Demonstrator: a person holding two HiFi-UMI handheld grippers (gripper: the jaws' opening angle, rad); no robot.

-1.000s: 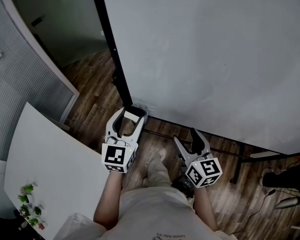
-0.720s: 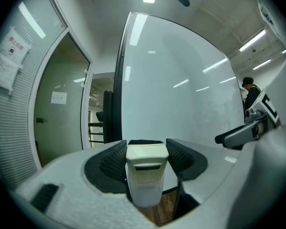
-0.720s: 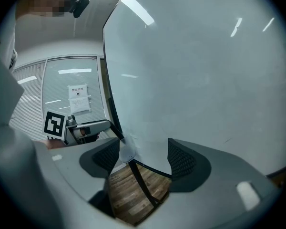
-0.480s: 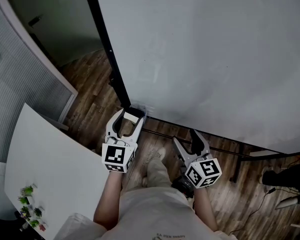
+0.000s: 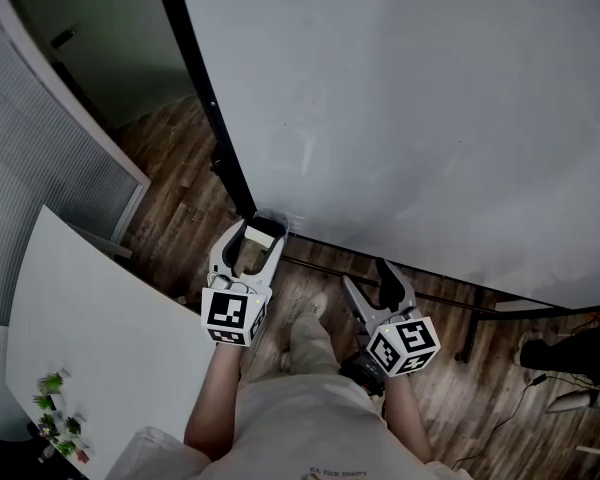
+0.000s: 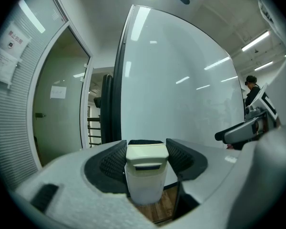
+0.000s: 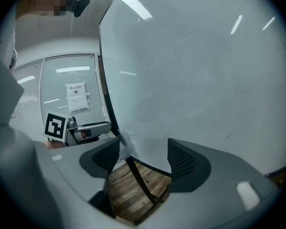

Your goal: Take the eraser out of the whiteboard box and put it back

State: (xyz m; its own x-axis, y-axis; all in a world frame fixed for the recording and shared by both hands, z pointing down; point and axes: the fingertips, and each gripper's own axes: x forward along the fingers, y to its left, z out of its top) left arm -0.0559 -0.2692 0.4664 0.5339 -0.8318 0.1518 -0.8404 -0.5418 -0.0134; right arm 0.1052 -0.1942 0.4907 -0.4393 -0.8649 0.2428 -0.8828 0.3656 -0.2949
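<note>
Fingers point(image 6: 113, 164) grip the eraser point(image 6: 146, 177), hiding its sides.

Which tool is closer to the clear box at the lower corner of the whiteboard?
Left. The left tool, gripping the eraser, is directly in front of the box. The right tool is further away, off to the box's right, open and empty.

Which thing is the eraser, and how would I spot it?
Find the big whiteboard, then its lower left corner, where the left gripper reaches. The eraser is the cream block pinched between its dark ribbed jaws; the right gripper holds nothing.
</note>
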